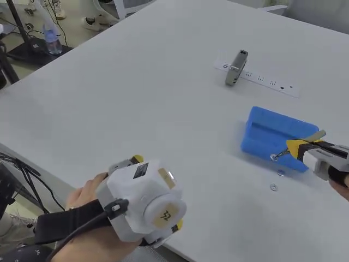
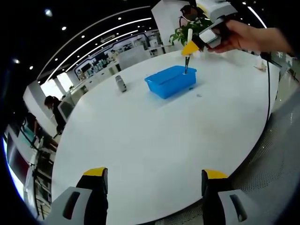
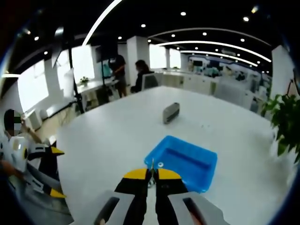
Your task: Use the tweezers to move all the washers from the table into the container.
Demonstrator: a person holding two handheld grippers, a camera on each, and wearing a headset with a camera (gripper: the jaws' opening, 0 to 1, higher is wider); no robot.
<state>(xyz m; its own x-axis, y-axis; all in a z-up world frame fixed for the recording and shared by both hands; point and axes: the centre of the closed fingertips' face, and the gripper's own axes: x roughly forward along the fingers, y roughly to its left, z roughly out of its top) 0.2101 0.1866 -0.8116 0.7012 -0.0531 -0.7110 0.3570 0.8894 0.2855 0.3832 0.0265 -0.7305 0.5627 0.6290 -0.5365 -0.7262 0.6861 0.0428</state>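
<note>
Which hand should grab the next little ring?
Right. The right gripper is shut on the tweezers, tips over the blue container, close to the washers on the table. The left gripper is open, far away.

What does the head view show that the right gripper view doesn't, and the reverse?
Head view: two loose washers on the table beside the blue container. Right gripper view: a potted plant and people at desks. Shared: the container, the grey block, and the tweezers held at the container by the right gripper.
</note>
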